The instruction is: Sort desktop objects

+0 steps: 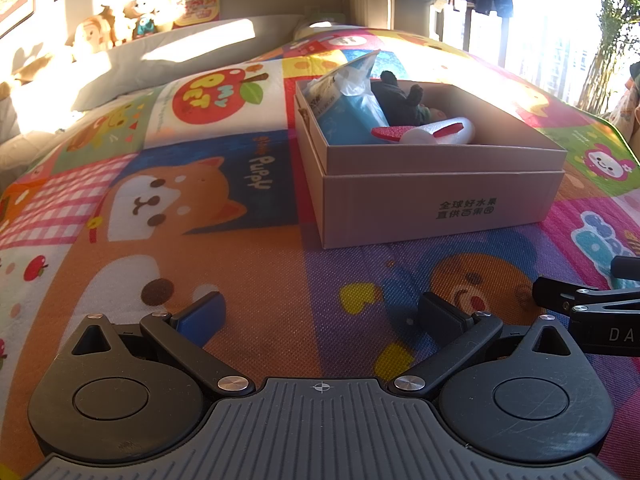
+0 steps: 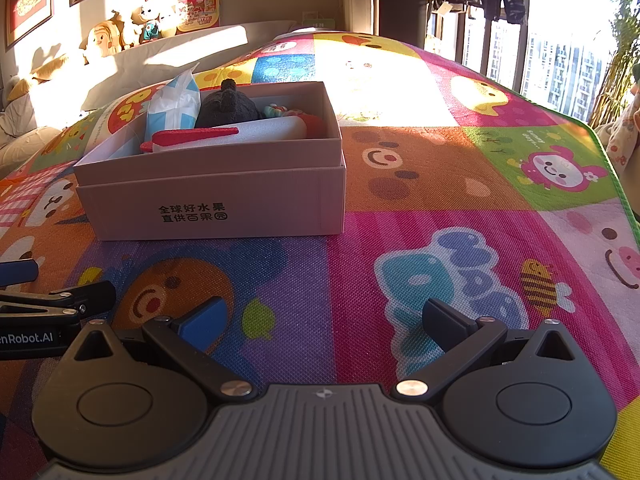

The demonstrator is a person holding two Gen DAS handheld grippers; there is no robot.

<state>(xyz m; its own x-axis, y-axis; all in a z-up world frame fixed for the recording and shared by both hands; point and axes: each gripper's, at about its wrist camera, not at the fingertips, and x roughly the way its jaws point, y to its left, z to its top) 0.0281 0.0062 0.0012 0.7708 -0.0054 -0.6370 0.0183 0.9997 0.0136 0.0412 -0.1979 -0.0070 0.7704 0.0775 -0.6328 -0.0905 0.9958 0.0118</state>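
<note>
- We see a cardboard box (image 1: 436,200) that stands on a colourful play mat (image 1: 256,280) with cartoon animals; the box carries black printed characters on its front wall.
- Inside the box there is a blue and white tissue pack (image 1: 344,96), which leans at the left side, and a dark plush toy (image 1: 400,100) just beside it.
- In front of these two, near the front wall of the box, lies a white roll (image 1: 444,132) with a flat red piece (image 1: 390,133) on it.
- In the right wrist view we find the same things: box (image 2: 224,200), tissue pack (image 2: 174,108), plush toy (image 2: 228,106), white roll (image 2: 260,130).
- The left gripper (image 1: 320,312) is low over the mat, in front of the box; its fingers are spread wide and nothing is between them.
- The right gripper (image 2: 326,318) is also low over the mat, to the right of the box; its fingers are wide apart too, and empty.
- The two grippers are near each other, side by side.
- Behind the mat, several stuffed toys (image 2: 132,28) sit on a ledge at the wall, in sunlight.
</note>
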